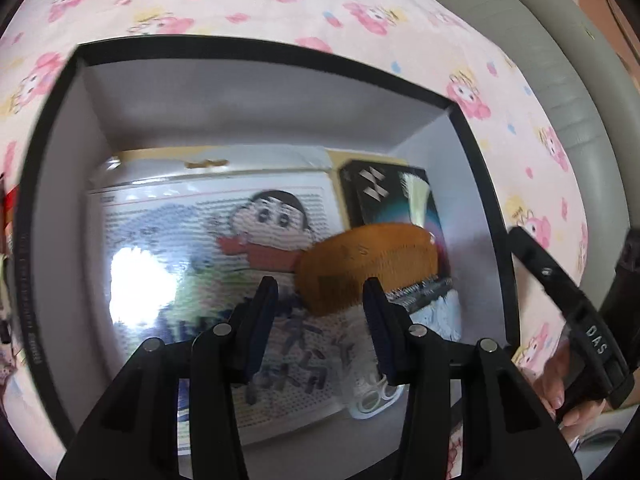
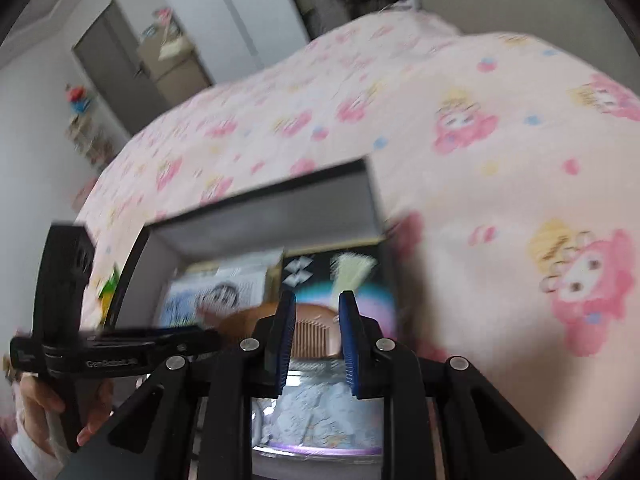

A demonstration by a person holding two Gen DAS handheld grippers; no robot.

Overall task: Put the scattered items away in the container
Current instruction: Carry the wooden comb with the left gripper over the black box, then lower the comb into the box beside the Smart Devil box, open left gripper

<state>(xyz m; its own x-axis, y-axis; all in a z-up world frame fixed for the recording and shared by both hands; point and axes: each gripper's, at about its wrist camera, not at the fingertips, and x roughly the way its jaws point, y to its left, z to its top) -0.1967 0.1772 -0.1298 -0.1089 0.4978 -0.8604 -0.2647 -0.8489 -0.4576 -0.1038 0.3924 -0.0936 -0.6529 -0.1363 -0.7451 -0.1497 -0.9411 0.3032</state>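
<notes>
Black-rimmed, grey-walled box (image 1: 256, 92), the container for the tidy-up, sits on a pink bedsheet printed with cartoon characters (image 1: 360, 8) and fills the left wrist view. On its floor lie a glossy cartoon-printed packet (image 1: 208, 248), a dark card pack with a rainbow sheen (image 1: 384, 196), a brown wooden comb (image 1: 360, 264) resting across both, and a pale blue sachet (image 1: 436, 312) by the right wall. A white ring-shaped item (image 1: 376, 396) sits near the front. The left gripper (image 1: 320, 320) points steeply down over the box with its jaws spread and nothing between the pads, a pose that reads as a hand with no load, poised above the contents. At the right edge a hand (image 1: 556, 380) carries the other tool just outside the rim.

From the right wrist, the right gripper (image 2: 316, 340) hangs over the same box (image 2: 280, 208), its blue-padded jaws narrowly parted; the comb (image 2: 308, 332) shows through the gap but lies below them, untouched as far as the blurred frame allows. The card pack (image 2: 340, 276) and sachet (image 2: 320, 412) sit beyond and beneath. To the left, the left gripper's black body (image 2: 112, 352) is gripped by a hand (image 2: 52, 404). Something green and yellow (image 2: 110, 292) lies outside the box's left wall, possibly an item not yet gathered.
</notes>
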